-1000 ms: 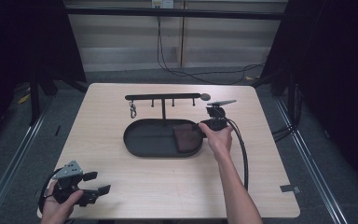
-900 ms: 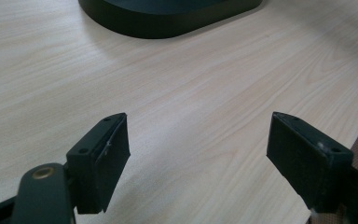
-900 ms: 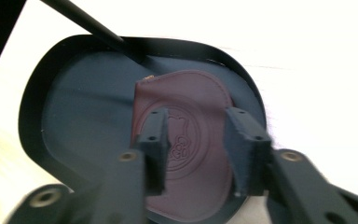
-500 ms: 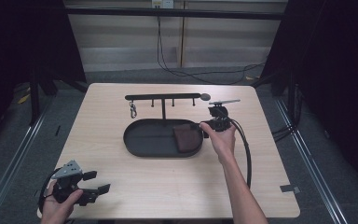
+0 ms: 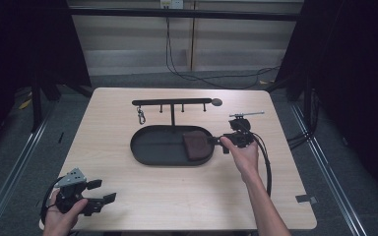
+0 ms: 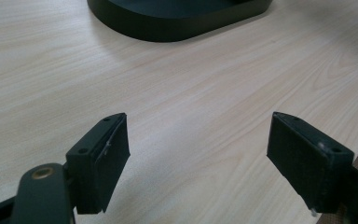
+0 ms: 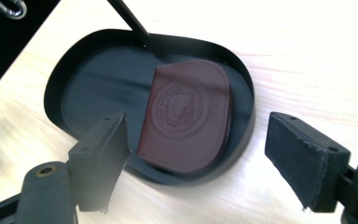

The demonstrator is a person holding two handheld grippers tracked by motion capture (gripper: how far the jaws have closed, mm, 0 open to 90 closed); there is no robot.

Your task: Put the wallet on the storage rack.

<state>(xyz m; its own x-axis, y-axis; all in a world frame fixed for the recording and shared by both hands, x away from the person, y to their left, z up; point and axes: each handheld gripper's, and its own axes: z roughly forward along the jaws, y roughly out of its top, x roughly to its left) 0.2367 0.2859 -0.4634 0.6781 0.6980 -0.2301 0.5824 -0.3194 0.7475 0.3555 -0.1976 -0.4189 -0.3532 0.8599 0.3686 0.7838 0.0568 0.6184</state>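
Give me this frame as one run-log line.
right gripper: open, jaws just opened, nothing between | brown pouch: lying in black tray, right end | left gripper: open, over bare table | carabiner: on rack

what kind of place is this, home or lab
Likely a lab or recording workspace, not a home: a bare wooden table on a framed rig, loose cables on the grey floor, and handheld grippers like the left gripper.

Brown leather pouch point(image 7: 189, 116), round emblem embossed, zip along its edge, lies flat at the right end of the black oval tray point(image 7: 60, 74).
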